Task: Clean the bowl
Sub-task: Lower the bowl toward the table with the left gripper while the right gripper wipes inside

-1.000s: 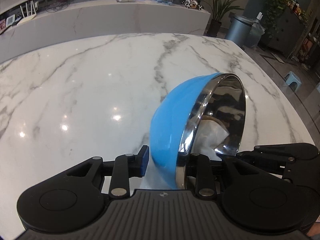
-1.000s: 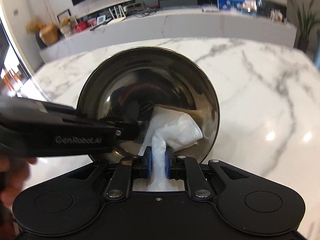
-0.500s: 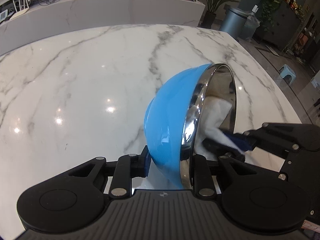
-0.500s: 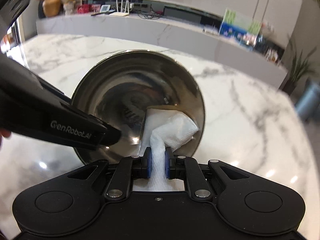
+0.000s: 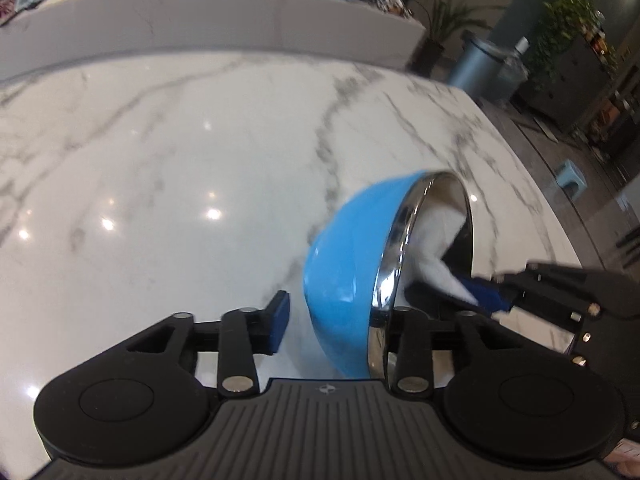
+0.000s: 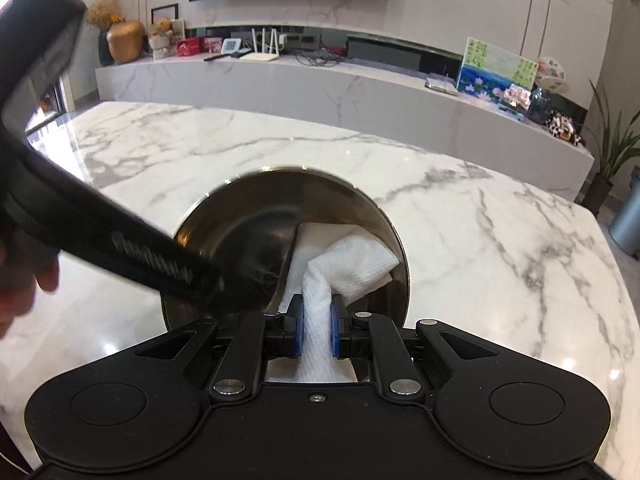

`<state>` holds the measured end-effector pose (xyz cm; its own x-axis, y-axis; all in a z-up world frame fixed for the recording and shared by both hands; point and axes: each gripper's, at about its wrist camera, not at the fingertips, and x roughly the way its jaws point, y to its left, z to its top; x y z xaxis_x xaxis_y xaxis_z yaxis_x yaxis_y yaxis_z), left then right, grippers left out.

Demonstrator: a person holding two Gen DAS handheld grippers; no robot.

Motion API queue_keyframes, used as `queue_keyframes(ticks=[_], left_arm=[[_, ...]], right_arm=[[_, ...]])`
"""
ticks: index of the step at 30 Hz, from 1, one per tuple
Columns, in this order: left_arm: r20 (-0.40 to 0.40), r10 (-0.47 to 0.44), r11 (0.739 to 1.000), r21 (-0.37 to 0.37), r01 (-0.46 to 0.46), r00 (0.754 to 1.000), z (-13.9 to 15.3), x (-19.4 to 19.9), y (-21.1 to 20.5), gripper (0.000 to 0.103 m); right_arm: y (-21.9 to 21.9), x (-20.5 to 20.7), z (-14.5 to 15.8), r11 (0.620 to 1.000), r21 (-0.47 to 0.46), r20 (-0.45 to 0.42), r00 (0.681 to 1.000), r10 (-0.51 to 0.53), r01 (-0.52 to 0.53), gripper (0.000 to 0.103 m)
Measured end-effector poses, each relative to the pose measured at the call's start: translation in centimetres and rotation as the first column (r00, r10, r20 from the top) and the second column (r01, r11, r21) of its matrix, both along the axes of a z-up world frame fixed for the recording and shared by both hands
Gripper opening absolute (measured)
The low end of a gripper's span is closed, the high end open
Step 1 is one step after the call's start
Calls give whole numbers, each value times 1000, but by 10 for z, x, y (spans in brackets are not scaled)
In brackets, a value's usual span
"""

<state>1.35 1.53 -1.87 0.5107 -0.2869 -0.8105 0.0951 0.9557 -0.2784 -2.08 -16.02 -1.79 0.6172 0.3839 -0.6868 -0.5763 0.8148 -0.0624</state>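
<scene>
Wiping bowl [image 6: 248,216]; tissue [image 6: 352,260] apparently shifted rimward.

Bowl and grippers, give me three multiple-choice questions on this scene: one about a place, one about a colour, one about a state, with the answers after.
1. Where is the paper towel?
A. flat on the table
B. inside the bowl
C. on the far counter

2. What colour is the outside of the bowl?
A. red
B. white
C. blue

3. How does the right gripper stand?
A. shut on the paper towel
B. wide open and empty
C. shut on the bowl's rim

Answers:
1. B, the right wrist view shows the towel pressed against the bowl's shiny inside.
2. C, the left wrist view shows a blue outer shell with a steel rim.
3. A, its blue pads pinch the twisted towel between them, while the left gripper straddles the bowl's wall above the marble table.
</scene>
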Motion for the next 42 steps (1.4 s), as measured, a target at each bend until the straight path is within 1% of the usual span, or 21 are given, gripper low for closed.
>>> queue_keyframes(ticks=[4,8,10,11,14,16,18,21,25,28,32,36,42], left_arm=[[56,39,999,13,-40,998,8,0,5,39],[139,91,996,-14,-90,986,19,0,12,39],[153,122,993,-20,-120,981,23,3,18,39],[147,131,991,-19,-130,980,23,5,19,38],[101,156,988,-6,-156,983,15,12,24,26],[83,153,988,1,-153,985,11,13,23,25],[74,145,989,6,-146,987,9,14,22,21],[55,135,991,10,-136,989,5,15,22,20],[34,131,991,23,-132,991,0,17,22,20],[12,120,993,17,-120,993,-4,17,24,17],[-21,109,994,-4,-109,994,-11,19,26,16],[-34,106,994,-5,-106,994,-14,19,28,16],[-32,99,995,4,-99,995,-13,16,29,16]], right_arm=[[7,3,-3,1000,-8,-14,1000,3,-3,11],[16,2,-1,1000,-24,1,1000,11,-11,11],[19,2,0,1000,-21,6,1000,12,-12,11],[20,3,1,1000,-18,5,1000,14,-14,11],[22,4,2,1000,-10,-1,1000,21,-21,11],[24,5,3,1000,-4,-7,1000,24,-24,11],[25,7,4,1000,0,-19,999,27,-27,11],[29,12,6,999,4,-39,999,33,-33,11],[34,20,7,999,-12,-60,997,44,-45,11],[39,28,6,998,-34,-83,995,58,-61,11],[45,40,4,995,-61,-115,990,76,-84,11],[51,51,2,990,-88,-146,985,93,-107,11],[53,50,1,980,-108,-163,975,149,-168,11]])
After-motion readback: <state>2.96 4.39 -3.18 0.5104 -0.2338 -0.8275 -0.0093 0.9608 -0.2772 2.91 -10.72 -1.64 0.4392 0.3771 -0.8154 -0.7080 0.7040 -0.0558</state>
